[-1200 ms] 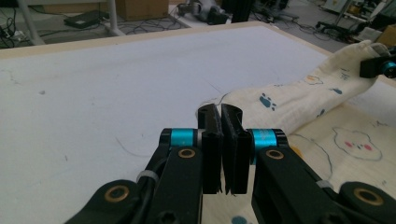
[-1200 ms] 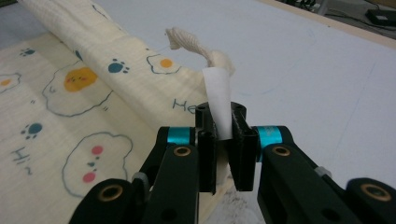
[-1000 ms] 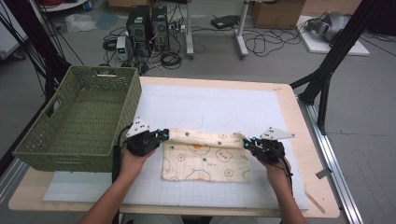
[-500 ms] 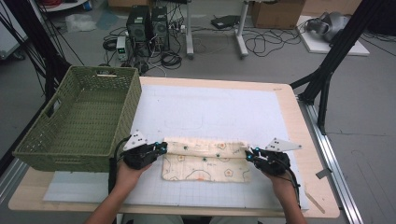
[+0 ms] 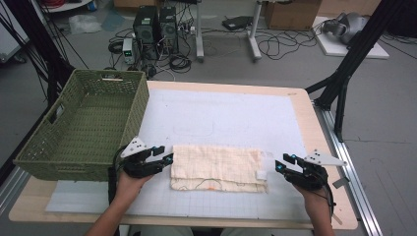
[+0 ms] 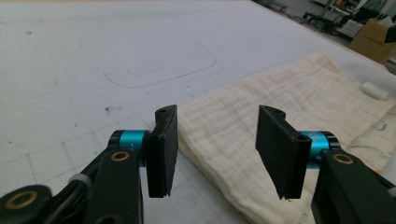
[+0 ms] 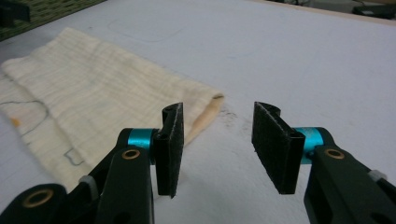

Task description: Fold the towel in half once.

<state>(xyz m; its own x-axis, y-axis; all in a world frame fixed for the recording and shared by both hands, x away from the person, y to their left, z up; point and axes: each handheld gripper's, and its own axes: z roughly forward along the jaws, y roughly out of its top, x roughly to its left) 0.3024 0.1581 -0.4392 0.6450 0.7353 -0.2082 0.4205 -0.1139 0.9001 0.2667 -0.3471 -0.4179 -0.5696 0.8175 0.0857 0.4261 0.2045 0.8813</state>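
The folded cream muslin cloth [image 5: 216, 168] lies flat on the white gridded mat [image 5: 231, 118], between the two tools. The left gripper [image 5: 166, 157] sits just off the cloth's near end, its jaws having just been opening, parted, with nothing pinched; in the left gripper view the cloth's folded edge [image 6: 219, 154] lies just ahead of the gap. The right gripper [image 5: 281, 163], released too after opening, stands a little clear of the opposite end. A green woven basket [image 5: 78, 123] stands beyond the left gripper.

cloth [image 6: 299, 107]: right part cut off | basket [image 7: 46, 11]: mostly cut off
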